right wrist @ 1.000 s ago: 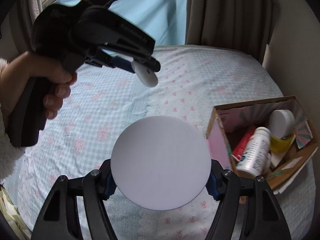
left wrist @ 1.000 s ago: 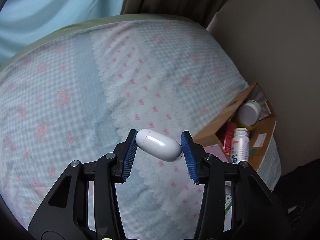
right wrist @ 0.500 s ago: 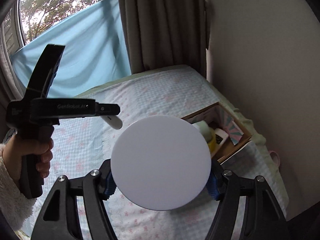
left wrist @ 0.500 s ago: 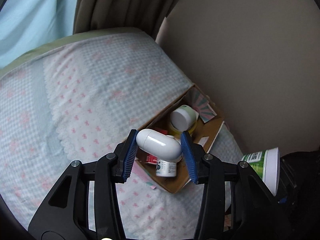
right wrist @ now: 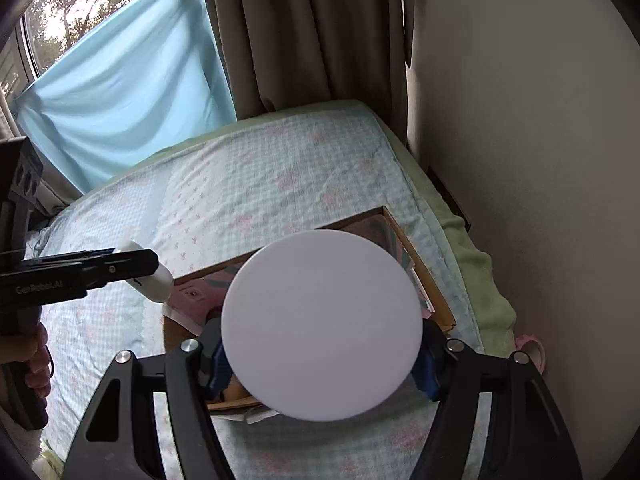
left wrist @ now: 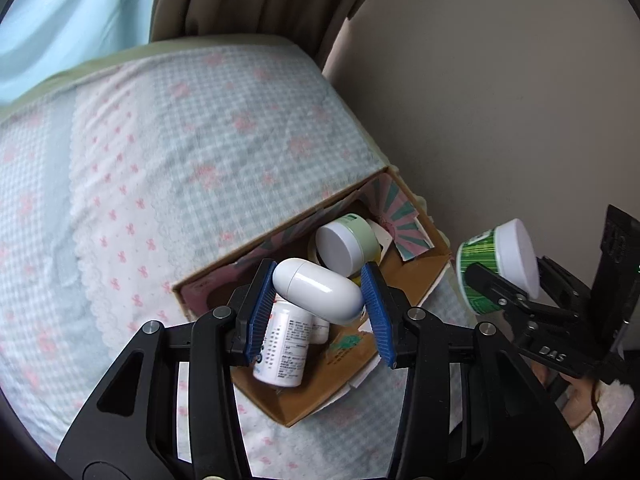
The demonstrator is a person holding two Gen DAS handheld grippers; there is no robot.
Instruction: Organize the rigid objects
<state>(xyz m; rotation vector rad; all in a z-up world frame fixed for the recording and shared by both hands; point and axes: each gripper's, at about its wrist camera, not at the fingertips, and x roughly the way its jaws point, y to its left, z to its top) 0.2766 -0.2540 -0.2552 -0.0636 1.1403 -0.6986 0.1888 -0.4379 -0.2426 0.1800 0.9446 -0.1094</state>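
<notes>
Pale checked bedding with pink bows covers a bed (left wrist: 192,152) set against a beige wall, with brown curtains (right wrist: 312,40) and a light blue sheet (right wrist: 120,92) hung at the window behind it. On the bed, near the wall, lies an open cardboard box (left wrist: 416,276) with a pink and teal striped lining. Inside it, a pale green jar with a white lid (left wrist: 346,242) lies on its side toward the far end, and a white bottle with printed text (left wrist: 286,350) lies at the near end. Other items beneath them are too hidden to name.

The left gripper (left wrist: 318,306) hangs directly above the box, its blue-padded fingers clamped on the ends of a glossy white capsule-shaped case (left wrist: 318,290) that sits tilted between them.

The left wrist view also shows the right gripper (left wrist: 516,284) from the side, beyond the box's right edge, holding a green tub with a white lid (left wrist: 500,264), with a fluffy white sleeve (left wrist: 608,420) behind it.

In the right wrist view, the tub's round white lid (right wrist: 322,320) fills the centre, clamped between that gripper's fingers and hiding most of the box (right wrist: 420,264). This view alone shows the window, trees outside, and a hand (right wrist: 36,360) gripping the left gripper's handle at the left edge.
</notes>
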